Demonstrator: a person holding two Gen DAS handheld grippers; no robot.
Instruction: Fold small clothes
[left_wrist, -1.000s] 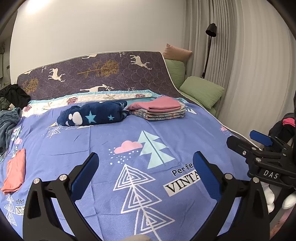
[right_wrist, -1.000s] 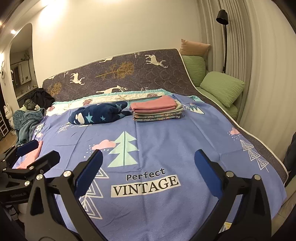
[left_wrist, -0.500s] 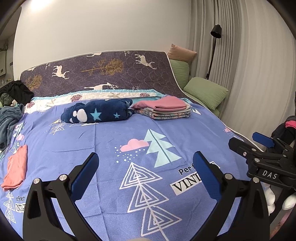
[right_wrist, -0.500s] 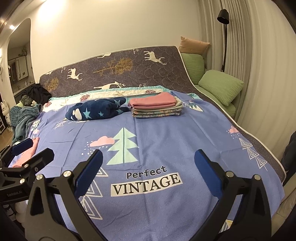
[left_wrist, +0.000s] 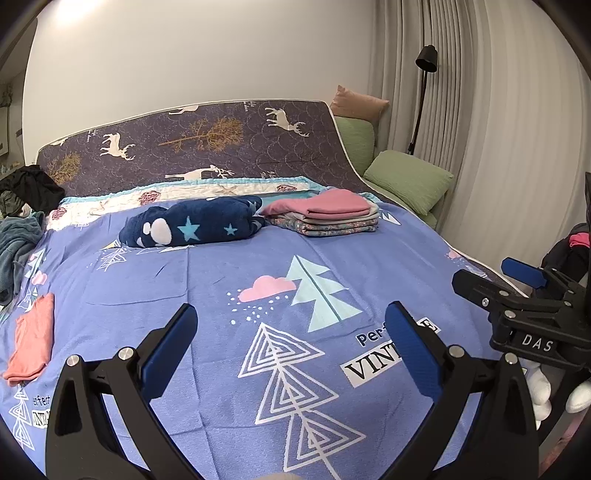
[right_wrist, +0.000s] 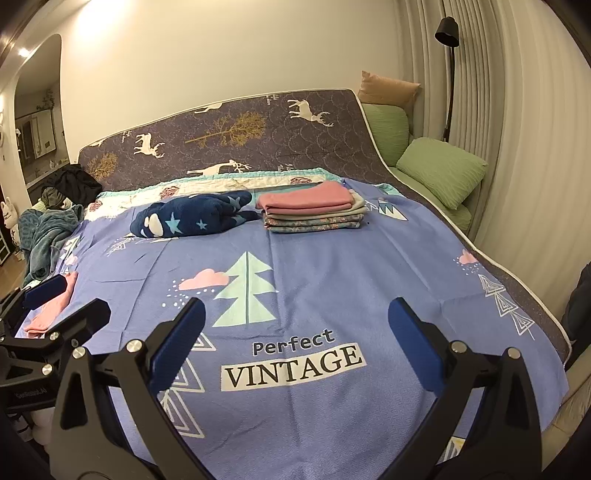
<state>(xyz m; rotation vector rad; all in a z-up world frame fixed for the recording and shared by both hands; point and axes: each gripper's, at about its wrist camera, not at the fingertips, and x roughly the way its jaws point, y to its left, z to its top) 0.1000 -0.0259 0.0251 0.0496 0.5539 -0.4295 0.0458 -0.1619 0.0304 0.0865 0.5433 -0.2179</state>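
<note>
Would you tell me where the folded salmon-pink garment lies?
The salmon-pink garment lies flat at the left edge of the blue bedspread, beside the teal blanket, left of both claws.

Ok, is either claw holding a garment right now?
No: the left claw and right claw are both spread open and empty above the blue bedspread.

Left tool (left_wrist: 291, 343) and right tool (right_wrist: 295, 339), both agape, level, side by side.

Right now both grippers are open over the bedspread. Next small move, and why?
Probably swing the left gripper toward the coral garment lying flat near the bed's left edge. It looks like the only loose small piece; the folded stack is already done. Both grippers hold nothing, and the right gripper sits farther away.
</note>
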